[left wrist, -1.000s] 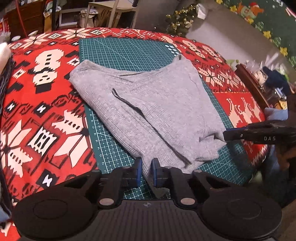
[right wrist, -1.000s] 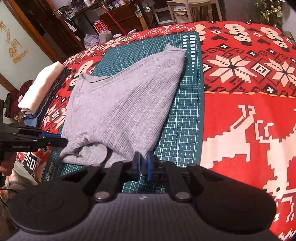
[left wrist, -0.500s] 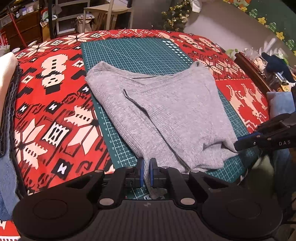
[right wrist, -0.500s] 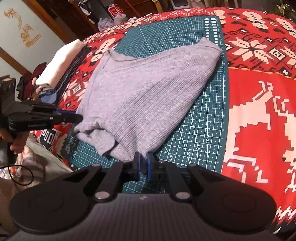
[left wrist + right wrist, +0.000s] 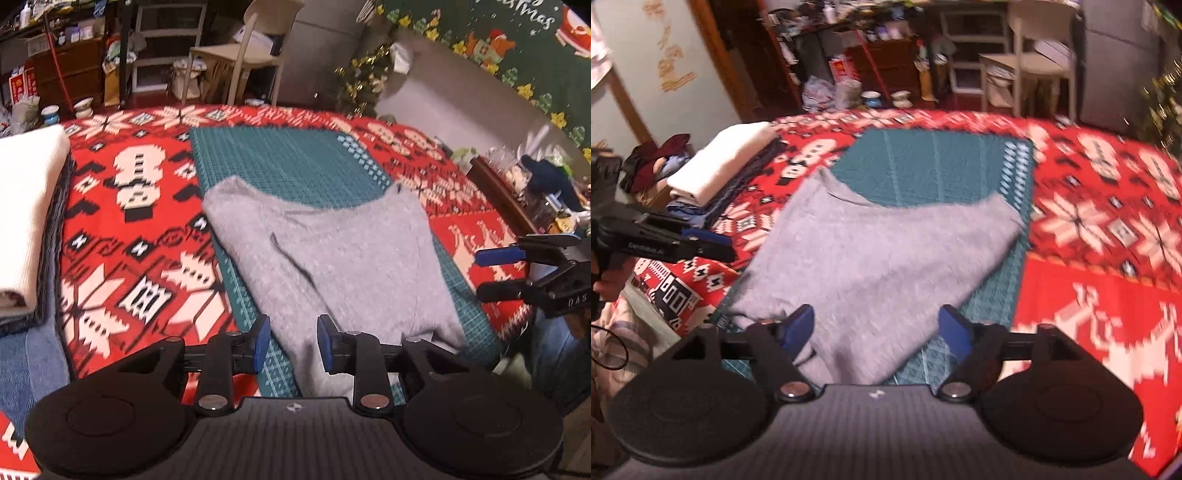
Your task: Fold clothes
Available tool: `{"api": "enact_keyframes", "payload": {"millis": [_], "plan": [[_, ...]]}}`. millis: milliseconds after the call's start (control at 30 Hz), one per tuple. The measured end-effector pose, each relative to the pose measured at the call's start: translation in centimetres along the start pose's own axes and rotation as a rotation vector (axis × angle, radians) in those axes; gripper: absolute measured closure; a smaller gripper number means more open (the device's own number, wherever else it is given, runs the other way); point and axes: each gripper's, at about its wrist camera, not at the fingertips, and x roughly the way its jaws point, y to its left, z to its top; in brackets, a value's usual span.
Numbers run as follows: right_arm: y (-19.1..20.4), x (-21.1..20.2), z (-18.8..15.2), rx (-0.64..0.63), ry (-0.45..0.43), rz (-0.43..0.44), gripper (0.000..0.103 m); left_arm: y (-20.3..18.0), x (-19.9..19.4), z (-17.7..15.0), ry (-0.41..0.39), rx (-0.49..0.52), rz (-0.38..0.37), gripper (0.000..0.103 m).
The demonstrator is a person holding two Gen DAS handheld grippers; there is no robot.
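Both grippers let go since the earlier frames: jaws were pinched on the near hem, have just been opening, and now stand apart with cloth lying loose below them.

Left wrist view: left gripper [image 5: 291,341] jaws part-way apart, nothing clamped; the grey ribbed knit sweater [image 5: 332,258] lies folded on the green gridded cutting mat [image 5: 280,155], near edge running under the fingers. Right gripper [image 5: 491,271] visible at the right edge, jaws wide, clear of the cloth. One folded cream knit [image 5: 26,206] sits on a stack at the left, on the red patterned blanket [image 5: 122,251].

Right wrist view: right gripper [image 5: 877,330] jaws wide apart, sweater [image 5: 879,258] hem between them but untouched. Left gripper [image 5: 713,245] pokes in from the left, off the cloth. Cream knit [image 5: 724,162] tops a pile of darker folded items; count of those unclear.

Step in hand, judged: release after laying a fold. Do it well: lift straight off so pads don't drag the hem, then regrip at matching corners for an even next fold.

Counts: one sweater, one mat, two grippers, one pile.
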Motion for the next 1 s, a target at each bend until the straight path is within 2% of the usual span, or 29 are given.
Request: {"api": "enact_keyframes", "payload": {"millis": [200, 333, 400, 467, 633, 733, 767, 867, 933, 1000], "plan": [[1.6, 0.7, 2.0, -0.068, -0.057, 0.010, 0.003, -0.2, 0.7, 1.4, -0.040, 0.031, -0.070, 0.070], [2.3, 1.1, 2.8, -0.104, -0.088, -0.055, 0.001, -0.5, 1.2, 2.2, -0.041, 0.067, -0.085, 0.056], [2.5, 1.3, 3.0, -0.114, -0.098, -0.118, 0.001, -0.9, 1.4, 2.2, -0.047, 0.106, -0.063, 0.049], [2.8, 1.5, 3.1, -0.133, -0.105, -0.171, 0.001, -1.3, 1.5, 2.2, -0.054, 0.139, -0.032, 0.046], [3.5, 2.2, 3.1, -0.258, -0.118, -0.237, 0.001, -2.3, 2.0, 2.1, -0.072, 0.199, 0.076, 0.042], [3.7, 3.0, 3.4, -0.262, -0.097, -0.241, 0.001, -2.2, 2.2, 2.1, -0.085, 0.203, 0.117, 0.029], [3.7, 3.3, 3.5, -0.250, -0.085, -0.230, 0.001, -2.0, 2.1, 2.1, -0.103, 0.201, 0.119, 0.020], [3.6, 4.1, 3.7, -0.237, -0.058, -0.222, 0.001, -1.6, 2.1, 2.6, -0.144, 0.212, 0.092, 0.022], [3.7, 4.5, 3.7, -0.243, -0.049, -0.223, 0.001, -1.4, 2.3, 3.2, -0.155, 0.223, 0.075, 0.032], [3.5, 4.6, 3.8, -0.236, -0.060, -0.198, 0.003, -1.2, 3.1, 3.9, -0.132, 0.221, 0.054, 0.053]]}}
